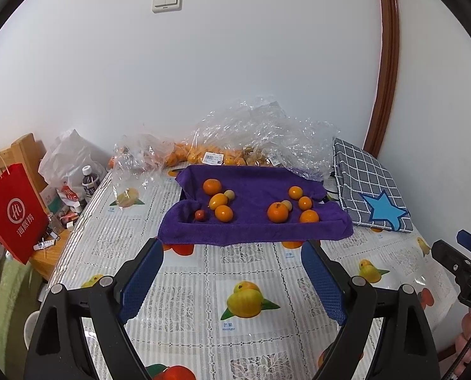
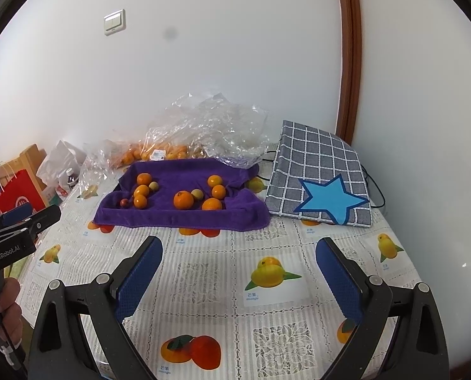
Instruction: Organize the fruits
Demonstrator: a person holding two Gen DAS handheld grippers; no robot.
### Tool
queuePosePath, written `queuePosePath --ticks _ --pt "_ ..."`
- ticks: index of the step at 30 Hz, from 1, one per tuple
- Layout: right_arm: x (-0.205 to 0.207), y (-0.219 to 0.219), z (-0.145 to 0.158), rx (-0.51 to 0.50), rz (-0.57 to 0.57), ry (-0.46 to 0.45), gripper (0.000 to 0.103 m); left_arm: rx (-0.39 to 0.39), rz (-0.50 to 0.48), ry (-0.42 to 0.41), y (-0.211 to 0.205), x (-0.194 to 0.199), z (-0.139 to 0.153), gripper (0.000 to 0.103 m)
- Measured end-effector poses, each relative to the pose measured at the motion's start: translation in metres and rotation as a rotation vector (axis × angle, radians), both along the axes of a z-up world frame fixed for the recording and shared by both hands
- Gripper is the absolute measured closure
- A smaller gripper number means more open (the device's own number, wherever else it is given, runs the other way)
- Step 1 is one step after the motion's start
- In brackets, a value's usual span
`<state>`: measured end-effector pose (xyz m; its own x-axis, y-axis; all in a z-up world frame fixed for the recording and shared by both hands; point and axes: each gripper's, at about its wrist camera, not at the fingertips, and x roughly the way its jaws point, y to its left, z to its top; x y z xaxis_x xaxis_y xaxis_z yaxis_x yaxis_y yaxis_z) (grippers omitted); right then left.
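Both grippers, left (image 1: 232,250) and right (image 2: 238,250), hovering wide, holding nothing; fruits (image 1: 218,201) sitting in two clusters on purple towel (image 1: 254,231); stage unclear.

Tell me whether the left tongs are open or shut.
Open. The left tongs show both blue pads spread wide apart, with only bare tablecloth between them.

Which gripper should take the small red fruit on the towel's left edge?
Left, probably. The small red fruit sits nearly ahead of the open left gripper; from the open right gripper it lies well off to the left.
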<state>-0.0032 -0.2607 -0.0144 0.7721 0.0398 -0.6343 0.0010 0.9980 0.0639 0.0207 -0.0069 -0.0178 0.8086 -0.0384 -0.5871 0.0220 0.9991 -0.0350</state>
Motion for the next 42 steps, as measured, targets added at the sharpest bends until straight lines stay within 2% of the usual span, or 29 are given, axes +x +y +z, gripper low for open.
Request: queuePosePath --ticks 42 --pt "-0.0071 0.0032 0.0064 0.002 -0.008 -0.021 0.006 -0.003 -0.002 -0.021 0.0012 -0.0044 0.0062 0.015"
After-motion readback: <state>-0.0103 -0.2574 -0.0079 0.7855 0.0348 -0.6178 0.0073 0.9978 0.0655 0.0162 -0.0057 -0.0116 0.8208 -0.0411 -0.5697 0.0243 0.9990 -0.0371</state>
